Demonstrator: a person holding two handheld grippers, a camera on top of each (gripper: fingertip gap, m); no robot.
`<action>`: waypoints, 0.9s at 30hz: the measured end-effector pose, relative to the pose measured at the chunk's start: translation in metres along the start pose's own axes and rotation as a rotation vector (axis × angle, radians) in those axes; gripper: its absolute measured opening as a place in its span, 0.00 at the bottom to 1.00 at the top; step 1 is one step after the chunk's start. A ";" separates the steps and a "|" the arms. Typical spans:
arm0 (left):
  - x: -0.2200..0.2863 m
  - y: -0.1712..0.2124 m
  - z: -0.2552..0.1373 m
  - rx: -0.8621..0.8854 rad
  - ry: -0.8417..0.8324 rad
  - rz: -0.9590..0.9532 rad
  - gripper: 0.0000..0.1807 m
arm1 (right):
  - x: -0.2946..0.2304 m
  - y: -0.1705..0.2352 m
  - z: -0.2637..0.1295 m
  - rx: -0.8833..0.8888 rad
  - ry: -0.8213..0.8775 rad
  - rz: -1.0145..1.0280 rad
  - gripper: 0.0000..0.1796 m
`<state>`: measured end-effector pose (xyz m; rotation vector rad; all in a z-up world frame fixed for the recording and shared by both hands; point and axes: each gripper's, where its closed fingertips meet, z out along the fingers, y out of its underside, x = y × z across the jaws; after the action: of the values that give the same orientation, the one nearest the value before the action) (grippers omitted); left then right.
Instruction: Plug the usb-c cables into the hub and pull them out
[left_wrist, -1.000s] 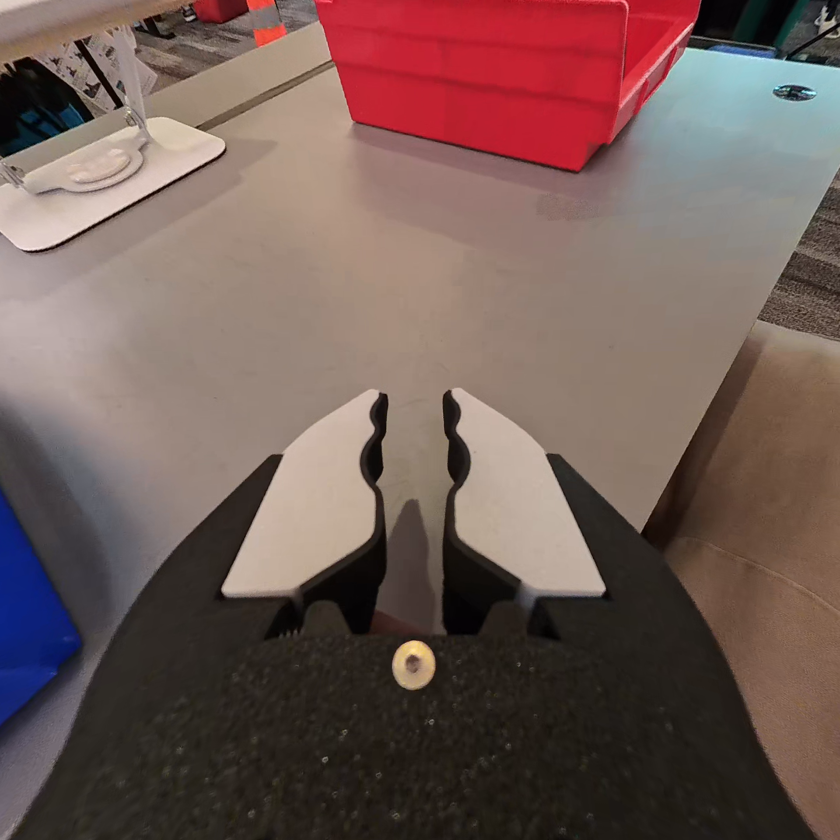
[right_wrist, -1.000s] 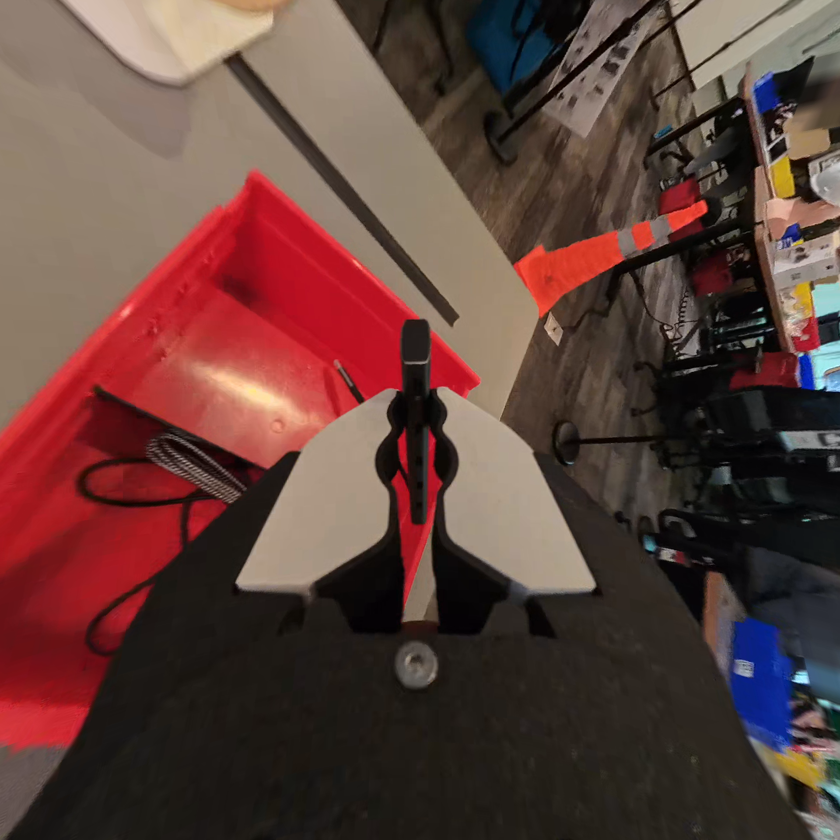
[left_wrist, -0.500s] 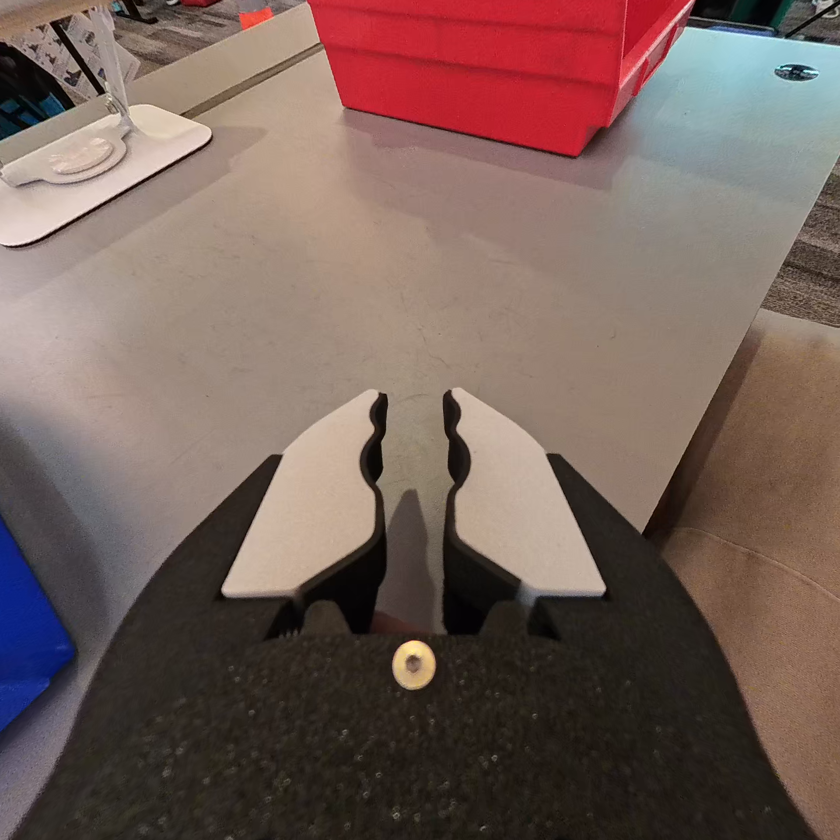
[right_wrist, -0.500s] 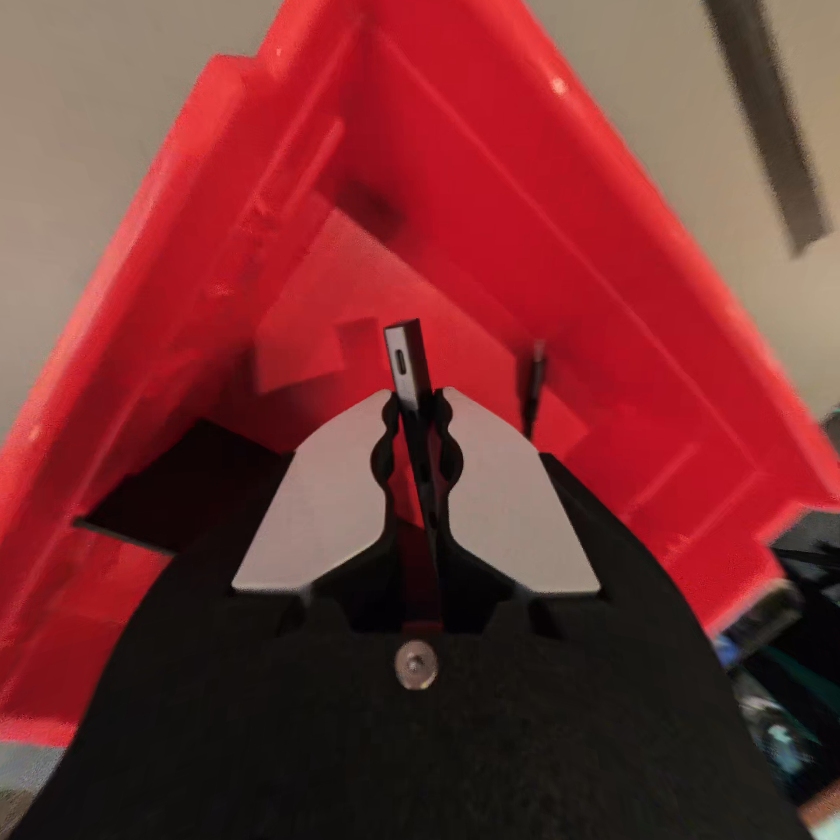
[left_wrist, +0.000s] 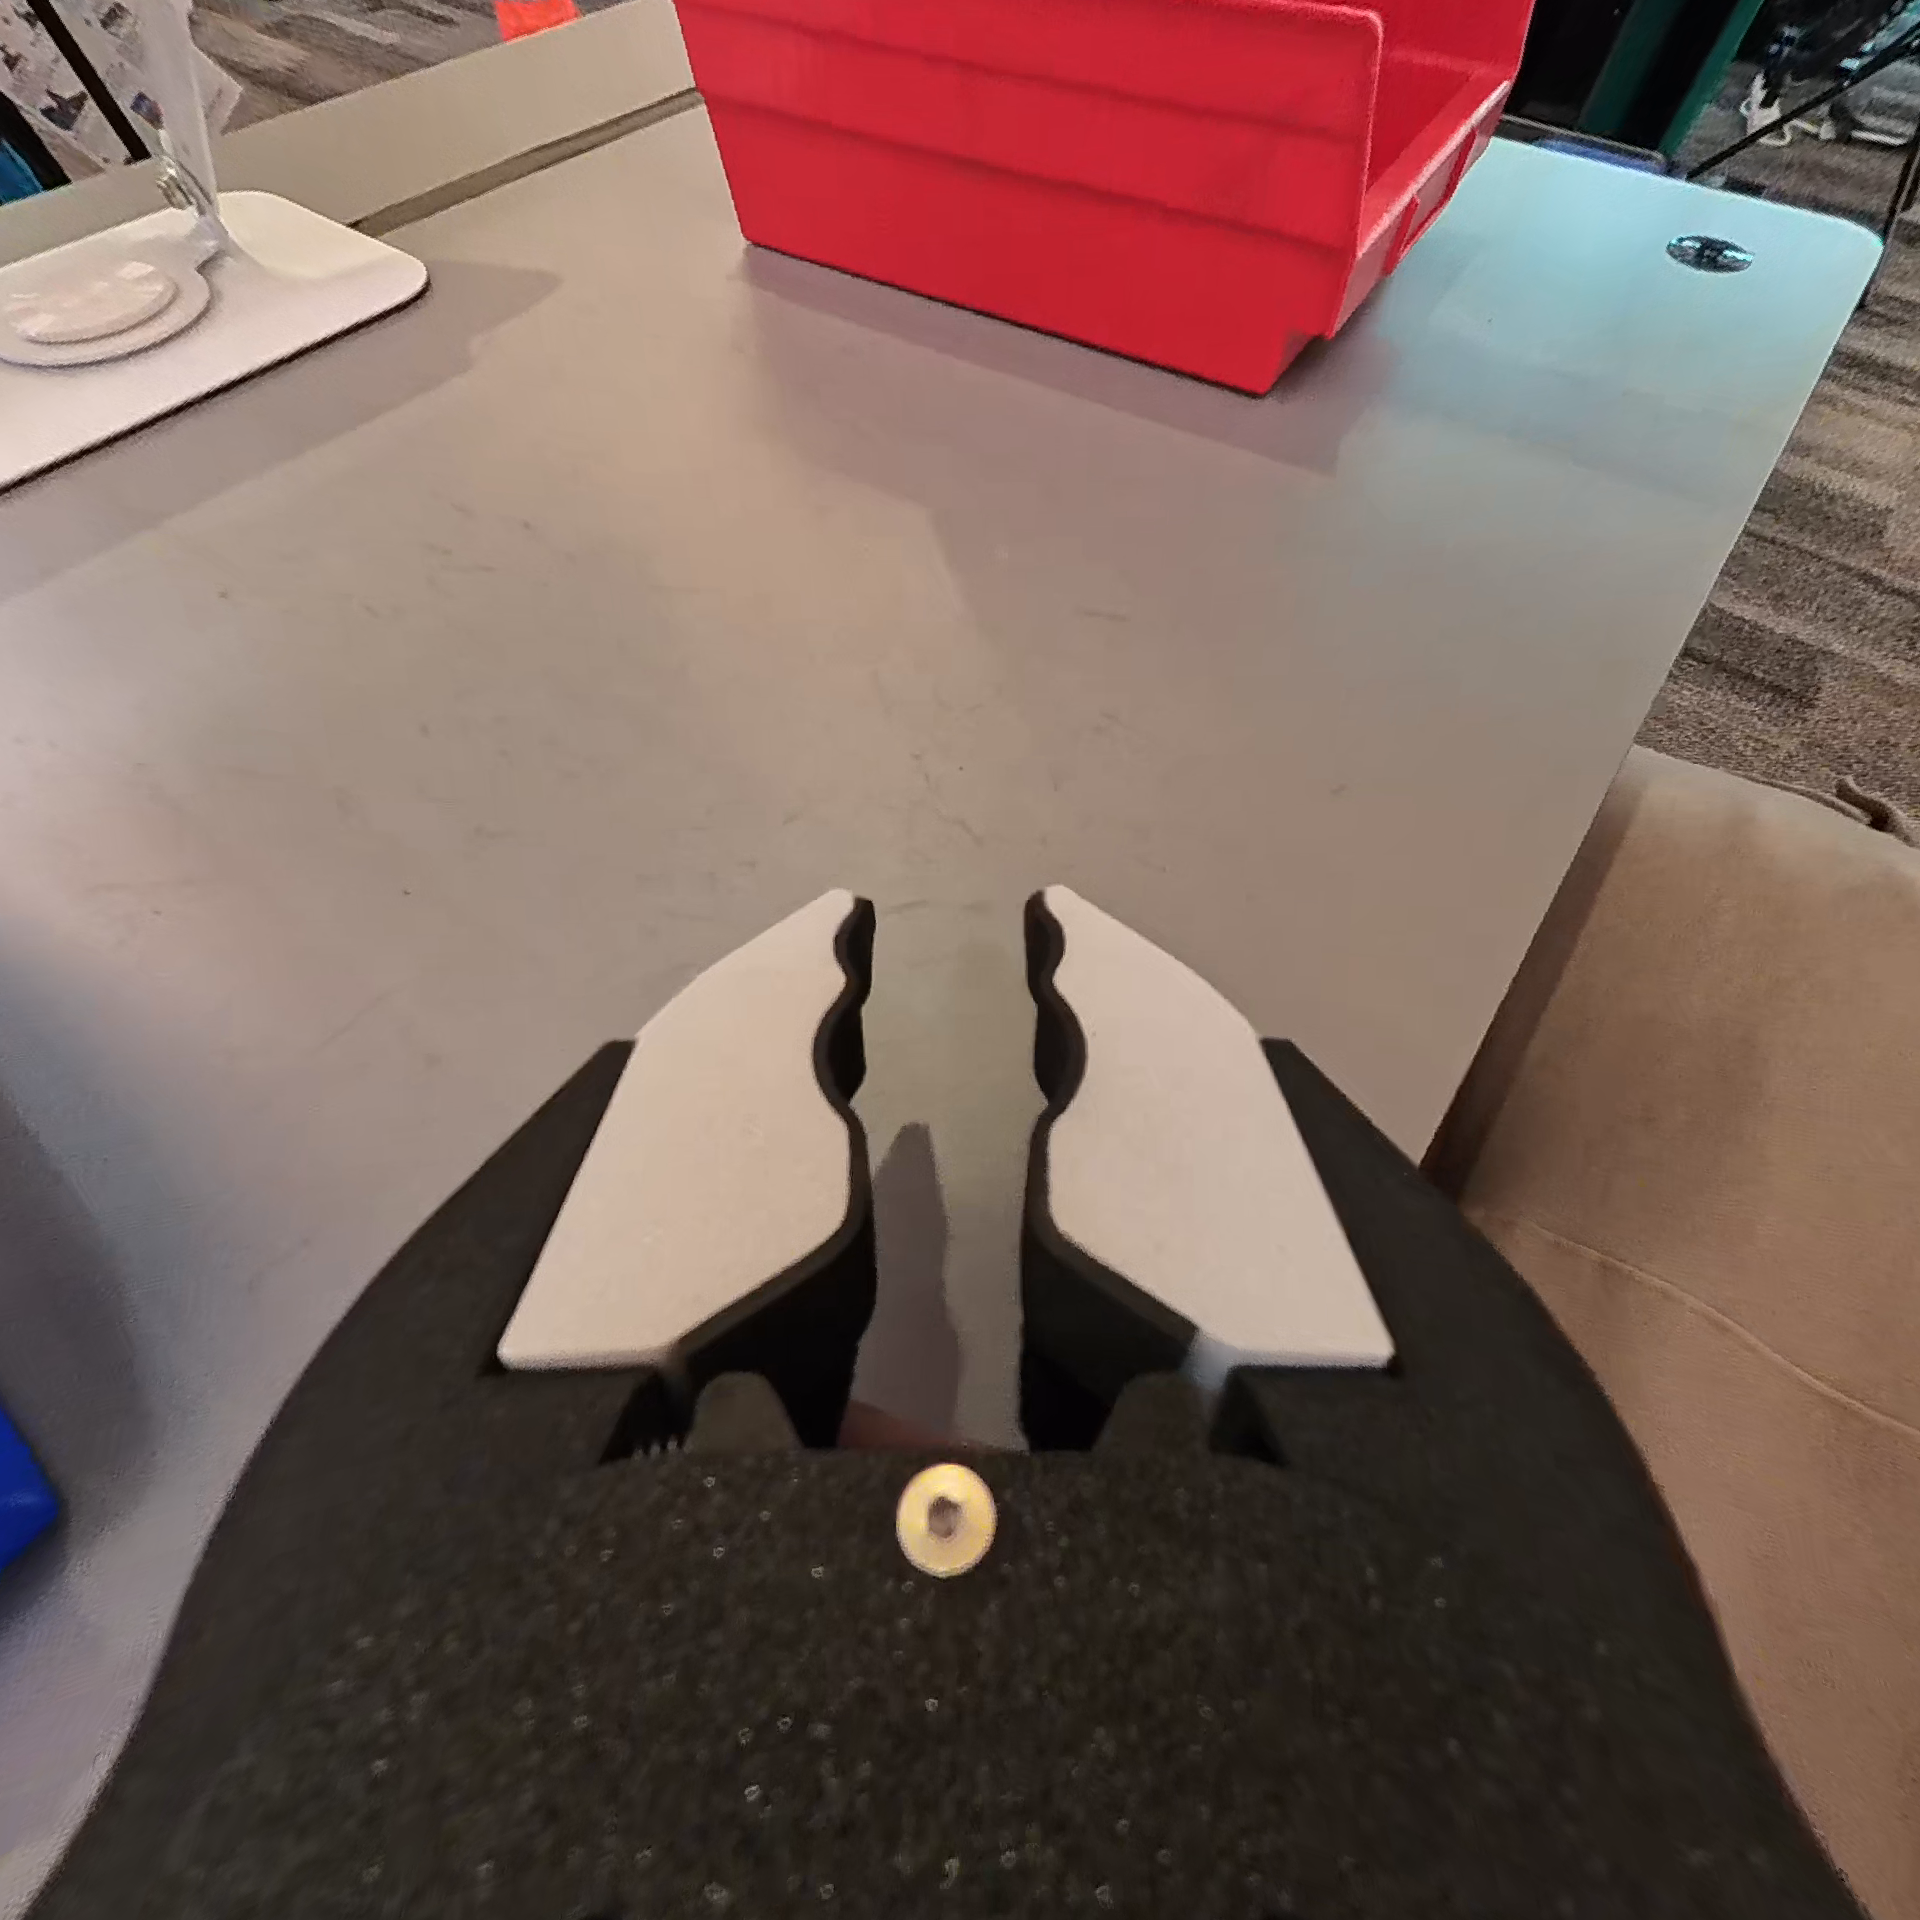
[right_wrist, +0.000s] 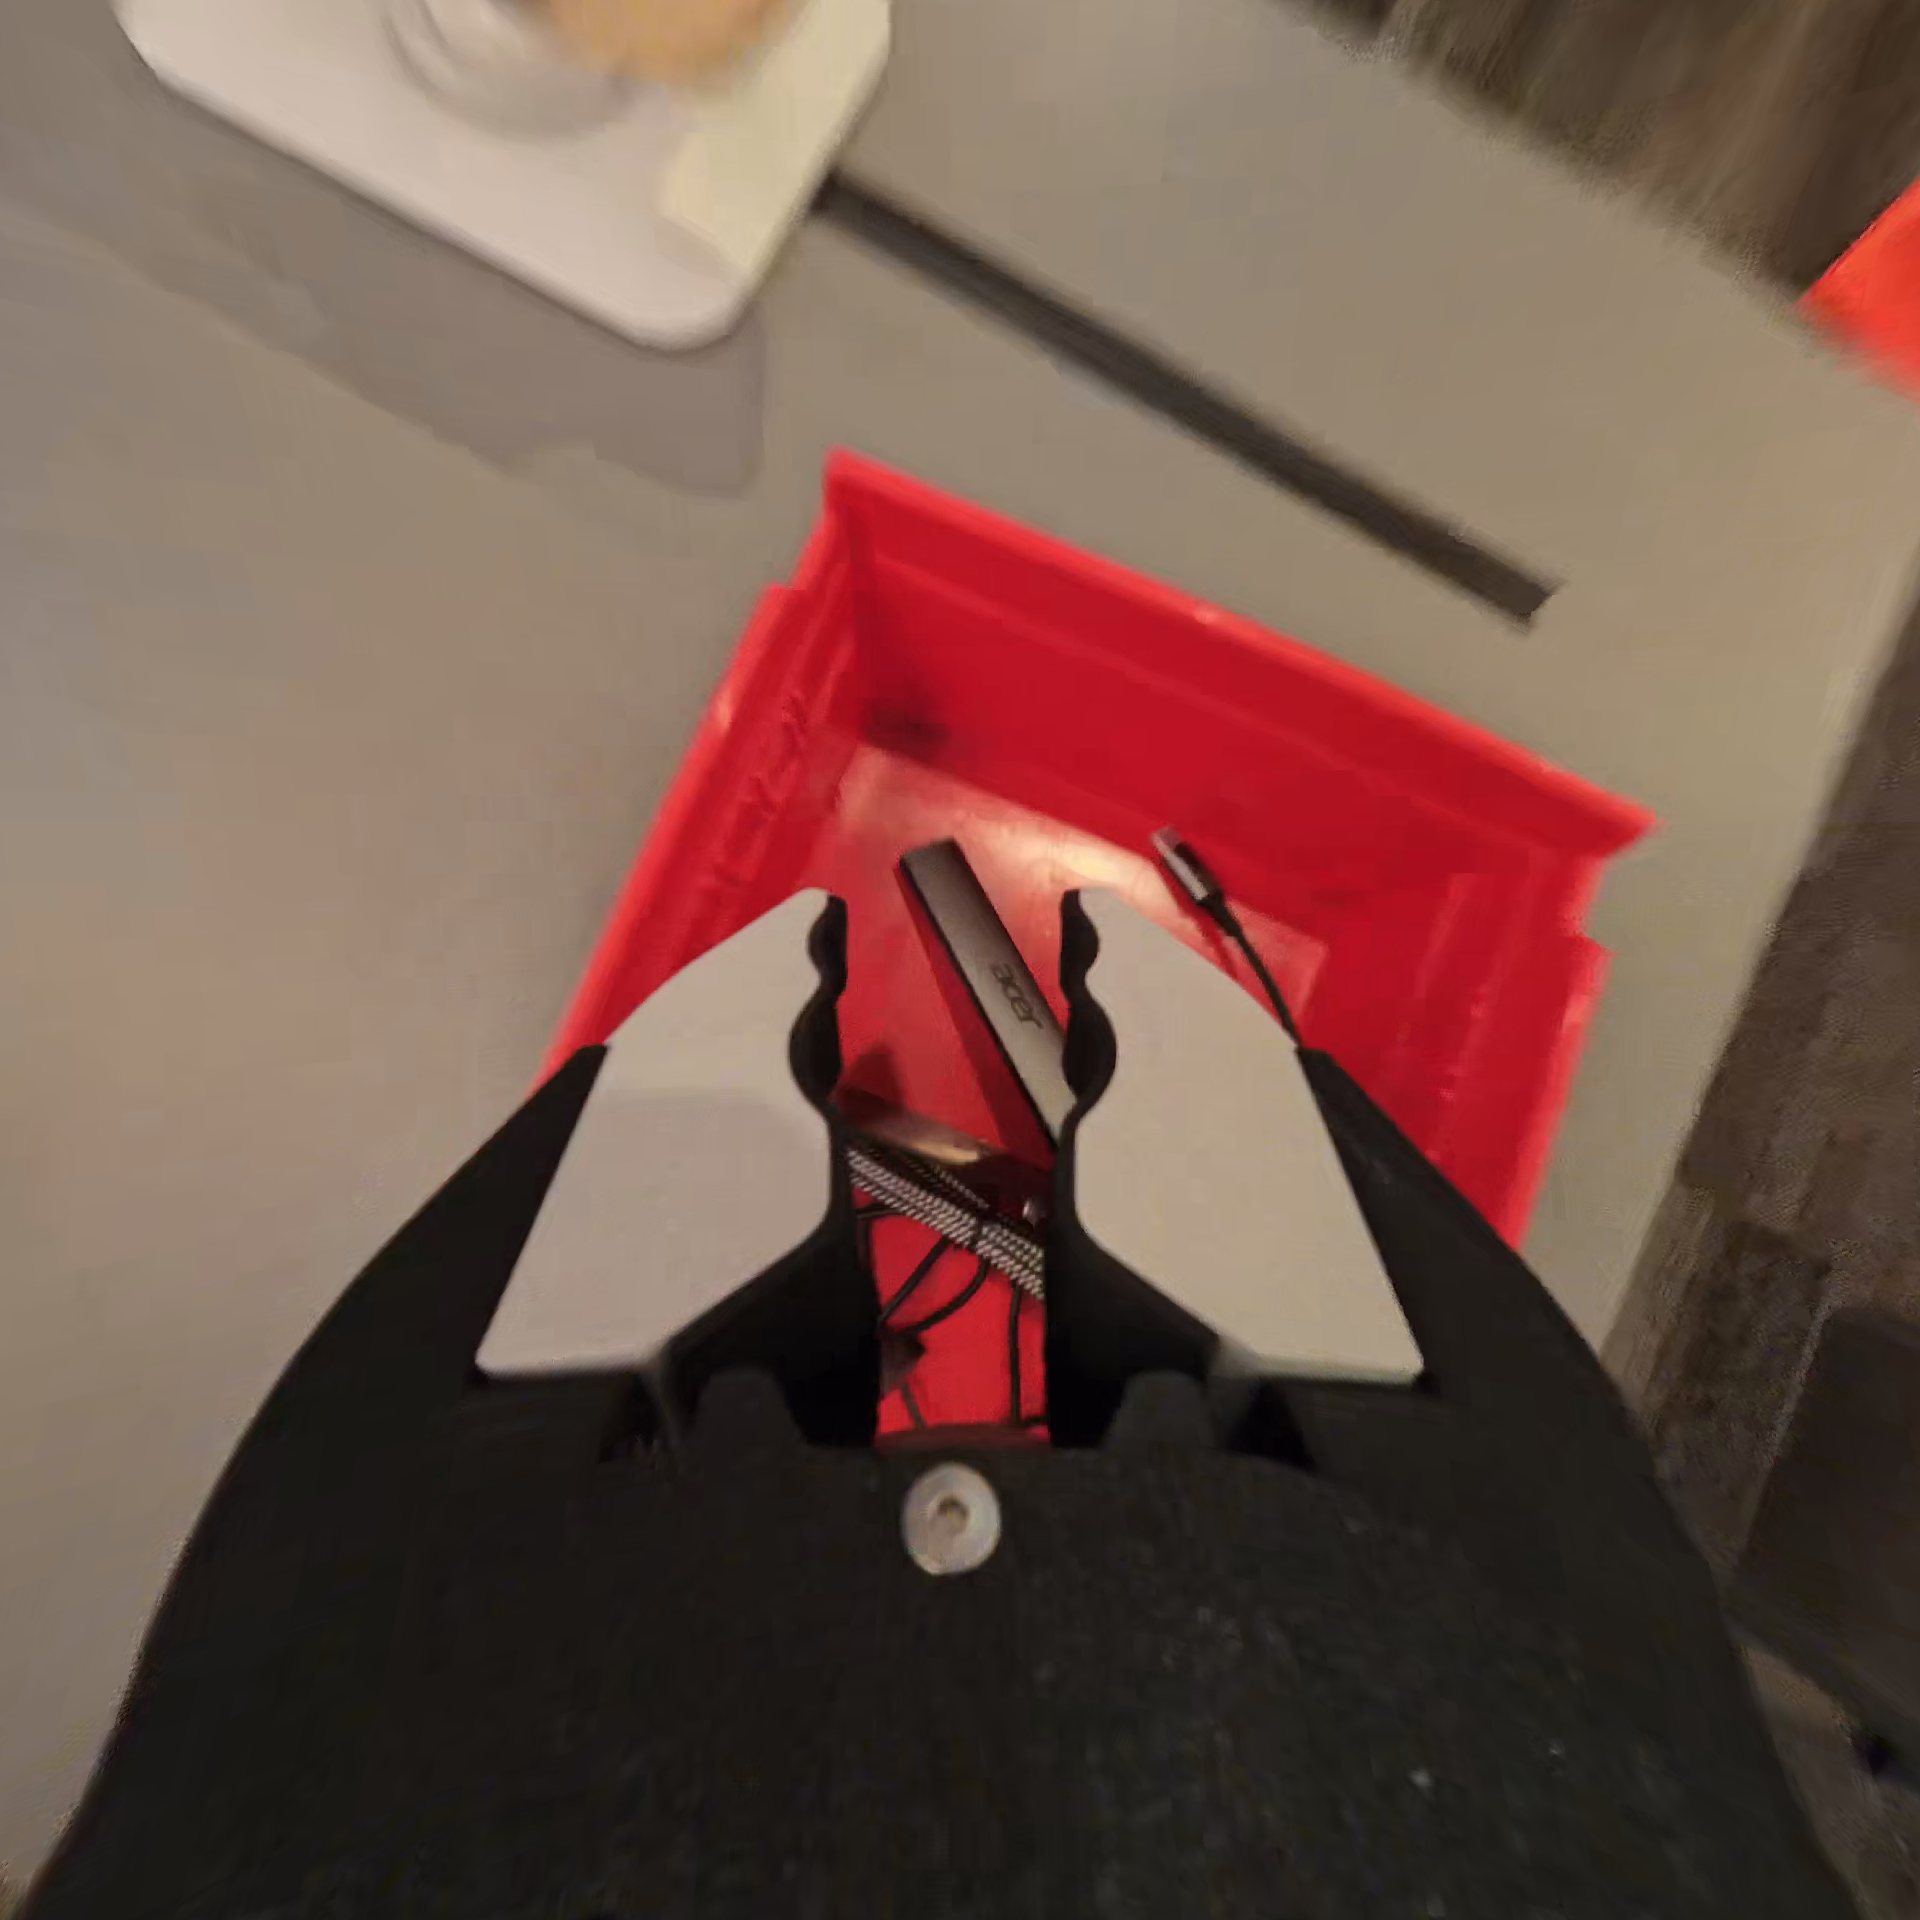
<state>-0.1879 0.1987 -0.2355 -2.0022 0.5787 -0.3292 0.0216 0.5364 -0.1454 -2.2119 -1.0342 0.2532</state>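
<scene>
Grey surface (left_wrist: 727, 644) fills the left wrist view, bare from the left claw (left_wrist: 949, 914), its jaws apart on nothing, up to the red bin (left_wrist: 1039, 208) at top centre, surface edge and carpet down the right. Only the right wrist view looks inside the bin: right claw (right_wrist: 945, 914) spread wide above it, the dark hub (right_wrist: 987, 977) lying loose between the jaws, a thin black cable (right_wrist: 1226, 925) just right of centre.

1 red bin (right_wrist: 1195, 707); 1 hub (right_wrist: 982, 982); 2 cables (right_wrist: 1221, 920); 1 white stand (left_wrist: 187, 301); 2 grippers (left_wrist: 948, 914)
</scene>
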 end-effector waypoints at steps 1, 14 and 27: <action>0.001 0.001 0.000 -0.005 0.008 -0.008 0.15 | -0.015 -0.006 -0.024 0.097 0.012 -0.015 0.21; -0.025 -0.043 -0.039 0.085 0.001 0.033 0.17 | -0.331 0.156 -0.071 0.416 -0.561 -0.010 0.19; -0.339 -0.033 -0.042 -0.458 -0.285 0.047 0.23 | -0.354 0.163 -0.070 0.425 -0.636 -0.105 0.18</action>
<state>-0.4861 0.3592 -0.1825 -2.4132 0.5515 0.1327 -0.0850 0.1654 -0.2344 -1.7077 -1.2710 1.0727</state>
